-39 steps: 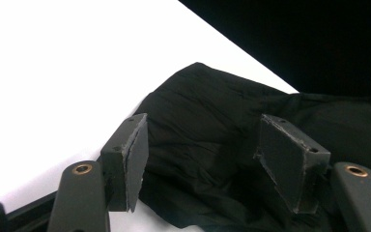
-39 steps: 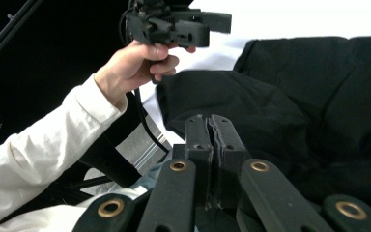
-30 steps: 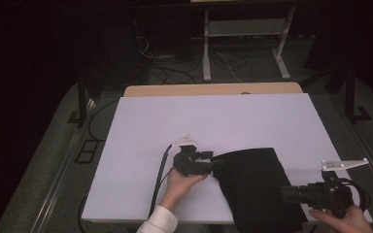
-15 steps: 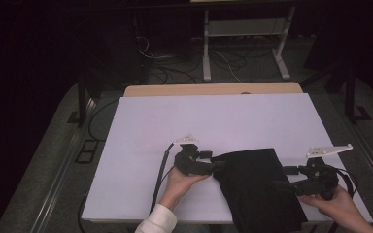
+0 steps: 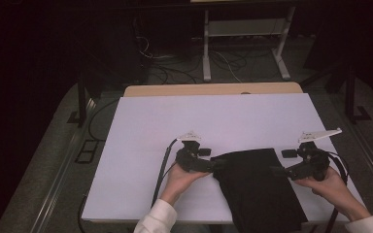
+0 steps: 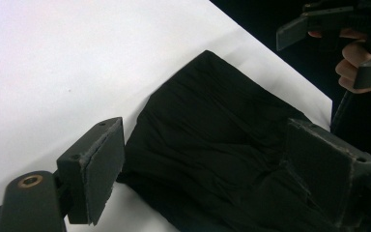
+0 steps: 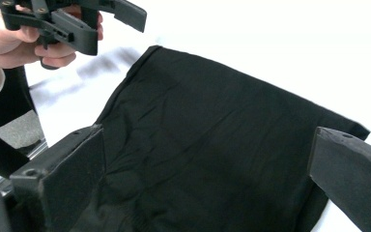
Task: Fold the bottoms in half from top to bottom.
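Observation:
A black cloth (image 5: 258, 191) lies flat on the white table top (image 5: 175, 126), its near end hanging over the front edge. My left gripper (image 5: 217, 164) points right at the cloth's far left corner. In the left gripper view the left gripper (image 6: 207, 176) stands open over the cloth (image 6: 212, 140), and its pads do not press on it. My right gripper (image 5: 278, 171) points left at the cloth's right edge. The right gripper (image 7: 212, 181) is wide open above the cloth (image 7: 222, 130). Both pairs of jaws have just been opening, with cloth lying beneath them.
A wooden strip (image 5: 213, 90) edges the table's far side. Beyond it, on the dark floor, are a white stand (image 5: 243, 43) and cables. Cables trail from both grippers toward the front edge. White surface stretches left of and behind the cloth.
The right gripper has moved from the front right corner farther up the table, beside the cloth's right edge. The cloth now lies flatter. The left hand has stayed in place.

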`<state>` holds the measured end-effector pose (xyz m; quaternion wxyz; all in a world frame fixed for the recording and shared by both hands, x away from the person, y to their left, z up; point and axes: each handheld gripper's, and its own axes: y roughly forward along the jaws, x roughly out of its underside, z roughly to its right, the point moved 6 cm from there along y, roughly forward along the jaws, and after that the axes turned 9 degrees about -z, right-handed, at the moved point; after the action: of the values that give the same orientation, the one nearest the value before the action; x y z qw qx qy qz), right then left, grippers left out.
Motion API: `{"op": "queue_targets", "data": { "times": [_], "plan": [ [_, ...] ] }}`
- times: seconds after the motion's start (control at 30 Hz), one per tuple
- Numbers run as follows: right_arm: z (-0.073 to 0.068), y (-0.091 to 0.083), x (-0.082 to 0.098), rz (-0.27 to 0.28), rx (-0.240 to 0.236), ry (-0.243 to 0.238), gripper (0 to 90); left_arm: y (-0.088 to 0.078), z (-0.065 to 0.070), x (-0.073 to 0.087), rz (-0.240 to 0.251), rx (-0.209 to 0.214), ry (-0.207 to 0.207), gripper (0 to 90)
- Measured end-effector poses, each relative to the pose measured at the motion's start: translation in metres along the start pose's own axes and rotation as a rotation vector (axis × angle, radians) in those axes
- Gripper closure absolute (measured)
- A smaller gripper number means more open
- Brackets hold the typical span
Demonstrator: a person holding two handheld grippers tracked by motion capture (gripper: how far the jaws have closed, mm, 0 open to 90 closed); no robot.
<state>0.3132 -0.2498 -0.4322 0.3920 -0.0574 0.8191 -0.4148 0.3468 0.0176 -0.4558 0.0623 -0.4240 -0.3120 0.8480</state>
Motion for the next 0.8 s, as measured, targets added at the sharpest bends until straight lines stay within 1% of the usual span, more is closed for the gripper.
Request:
{"op": "queue_targets", "data": {
  "times": [0.17, 0.4, 0.5, 0.73, 0.8],
  "plan": [
    [0.010, 0.001, -0.005, 0.007, 0.002, 0.002, 0.0, 0.004, -0.005, -0.001, -0.020, -0.020, 0.006, 14.4],
    [0.022, 0.003, -0.013, 0.007, 0.021, -0.004, 0.0, 0.009, -0.014, 0.002, -0.045, -0.041, -0.006, 13.7],
    [0.027, 0.004, -0.016, 0.005, 0.025, -0.011, 0.0, 0.010, -0.017, 0.002, -0.045, -0.043, -0.010, 13.7],
    [0.038, 0.008, -0.019, 0.003, 0.022, 0.003, 0.0, 0.010, -0.021, 0.001, -0.039, -0.044, -0.016, 13.7],
    [0.040, 0.009, -0.019, 0.003, 0.021, 0.005, 0.0, 0.011, -0.023, 0.001, -0.035, -0.045, -0.023, 13.7]
  ]
}}
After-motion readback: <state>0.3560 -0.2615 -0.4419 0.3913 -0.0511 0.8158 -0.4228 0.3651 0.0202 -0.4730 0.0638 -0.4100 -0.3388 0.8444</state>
